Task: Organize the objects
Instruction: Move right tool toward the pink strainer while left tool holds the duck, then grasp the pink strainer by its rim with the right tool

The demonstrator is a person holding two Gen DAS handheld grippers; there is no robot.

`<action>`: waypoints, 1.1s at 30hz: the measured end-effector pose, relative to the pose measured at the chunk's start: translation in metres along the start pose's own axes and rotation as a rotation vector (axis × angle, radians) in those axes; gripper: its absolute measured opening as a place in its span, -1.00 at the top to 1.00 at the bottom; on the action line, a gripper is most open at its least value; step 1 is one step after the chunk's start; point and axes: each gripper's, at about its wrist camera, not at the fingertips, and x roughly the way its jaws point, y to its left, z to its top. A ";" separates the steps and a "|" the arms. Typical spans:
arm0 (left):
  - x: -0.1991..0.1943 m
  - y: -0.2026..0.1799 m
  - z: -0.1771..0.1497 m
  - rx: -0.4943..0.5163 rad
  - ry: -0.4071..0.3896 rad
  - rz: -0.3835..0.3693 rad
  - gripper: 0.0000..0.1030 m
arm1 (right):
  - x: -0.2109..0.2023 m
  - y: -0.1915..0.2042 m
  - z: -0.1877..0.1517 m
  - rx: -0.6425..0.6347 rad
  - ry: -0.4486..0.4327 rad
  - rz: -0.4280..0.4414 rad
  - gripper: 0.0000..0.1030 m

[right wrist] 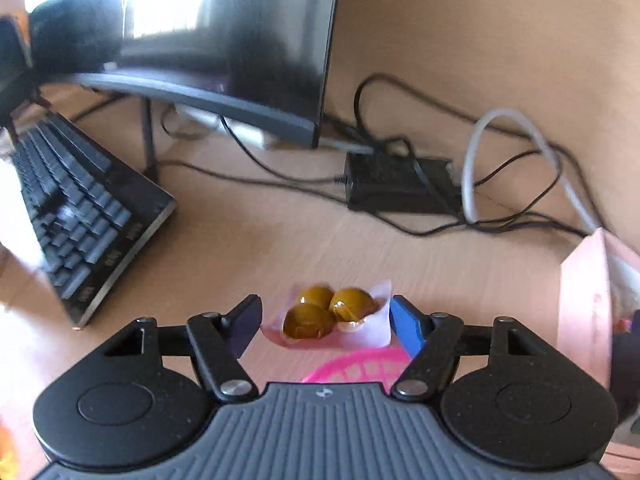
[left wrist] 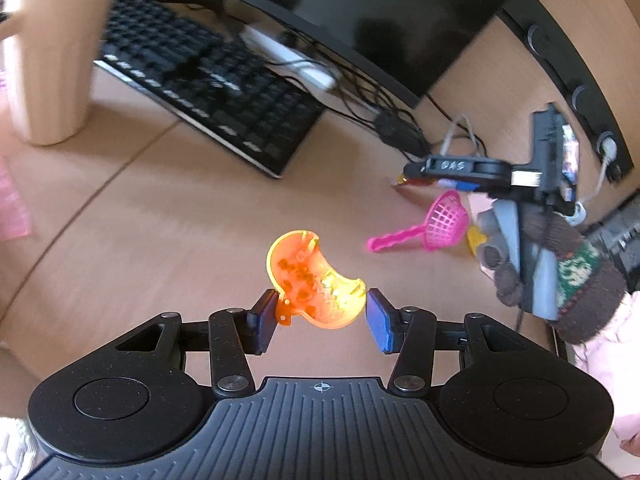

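Observation:
My left gripper (left wrist: 322,318) is shut on an orange translucent toy bowl (left wrist: 316,280), held above the wooden desk (left wrist: 160,220). To its right lies a pink toy strainer (left wrist: 440,220), whose rim also shows under my right gripper (right wrist: 360,368). A hand in a brown knitted glove (left wrist: 560,280) holds my right gripper (left wrist: 408,172) low over the desk. In the right wrist view a clear packet of three amber balls (right wrist: 320,312) sits between its blue pads (right wrist: 404,328). The wrapper's edges meet both pads, so my right gripper (right wrist: 328,324) is shut on the packet.
A black keyboard (left wrist: 208,96) and a monitor (left wrist: 360,8) stand at the back. A beige steel-rimmed cup (left wrist: 52,60) is at far left. A black power box (right wrist: 400,184) with tangled cables lies behind. A pink box (right wrist: 584,308) stands at right, with a yellow piece (left wrist: 476,240) near the strainer.

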 end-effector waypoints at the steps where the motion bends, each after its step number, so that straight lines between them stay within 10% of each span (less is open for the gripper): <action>1: 0.003 -0.003 0.001 0.012 0.008 -0.011 -0.01 | -0.013 -0.003 0.000 0.001 -0.024 -0.004 -0.32; 5: 0.017 -0.019 0.005 0.064 0.039 -0.059 -0.01 | -0.059 -0.017 -0.008 0.017 -0.088 -0.014 -0.25; 7: 0.024 -0.029 0.005 0.090 0.053 -0.087 -0.01 | -0.072 -0.030 -0.015 0.033 -0.072 -0.021 0.35; 16: 0.054 -0.074 0.000 0.213 0.125 -0.194 -0.01 | -0.118 -0.076 -0.088 0.102 0.018 -0.120 0.35; 21: 0.069 -0.088 -0.001 0.233 0.153 -0.214 -0.01 | -0.128 -0.082 -0.118 0.148 0.020 -0.126 -0.63; 28: 0.061 -0.088 -0.008 0.215 0.135 -0.181 -0.01 | -0.101 -0.059 -0.136 0.148 0.125 -0.003 -0.66; 33: 0.056 -0.071 -0.008 0.170 0.129 -0.137 -0.01 | -0.094 -0.030 -0.156 -0.081 0.184 -0.018 -0.66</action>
